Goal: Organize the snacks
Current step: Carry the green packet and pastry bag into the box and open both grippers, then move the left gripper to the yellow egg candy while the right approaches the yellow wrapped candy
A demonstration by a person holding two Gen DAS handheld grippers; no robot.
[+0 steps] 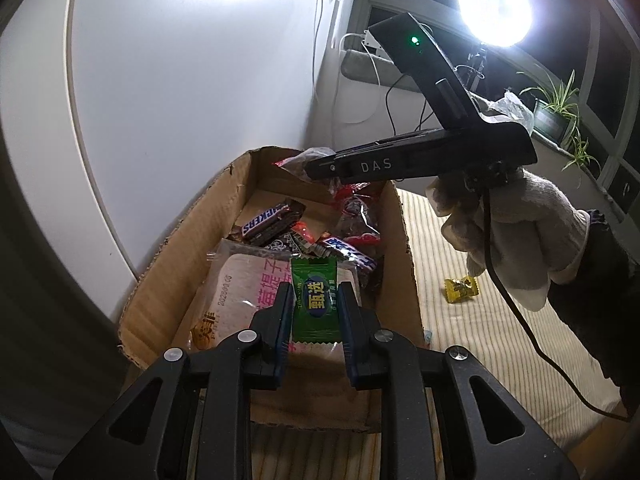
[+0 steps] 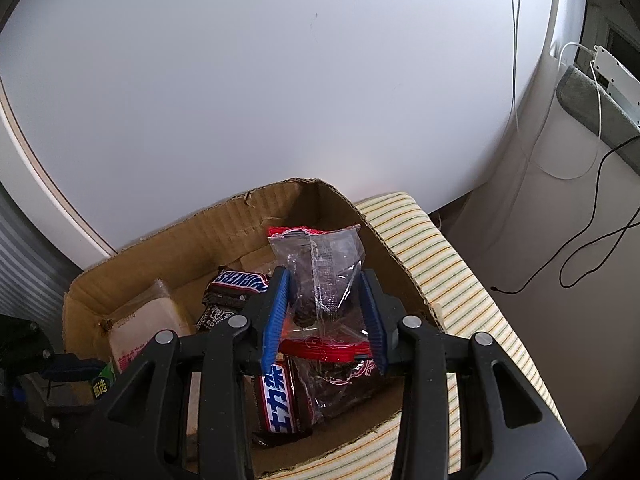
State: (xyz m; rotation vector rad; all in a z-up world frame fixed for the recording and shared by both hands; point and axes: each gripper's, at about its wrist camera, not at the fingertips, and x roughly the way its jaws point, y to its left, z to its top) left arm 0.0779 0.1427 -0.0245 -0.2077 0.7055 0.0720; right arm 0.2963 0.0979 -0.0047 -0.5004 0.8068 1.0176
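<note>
My left gripper (image 1: 316, 292) is shut on a green wrapped candy (image 1: 316, 308), held over the near end of an open cardboard box (image 1: 180, 264). My right gripper (image 2: 326, 274) is shut on a clear packet with a red top and dark contents (image 2: 320, 264), above the box (image 2: 180, 248). In the left wrist view the right gripper (image 1: 310, 170) reaches over the far end of the box, held by a gloved hand (image 1: 516, 232). Inside the box lie Snickers bars (image 1: 264, 224) (image 2: 240, 280), a pale bread packet (image 1: 244, 288) and another red-edged dark packet (image 2: 340, 380).
The box sits on a striped cloth surface (image 1: 480, 320) beside a white wall (image 2: 280, 80). A yellow candy (image 1: 460, 290) lies on the cloth to the right of the box. A bright lamp (image 1: 494, 6), potted plants (image 1: 556, 108) and loose cables (image 2: 592, 248) are at the right.
</note>
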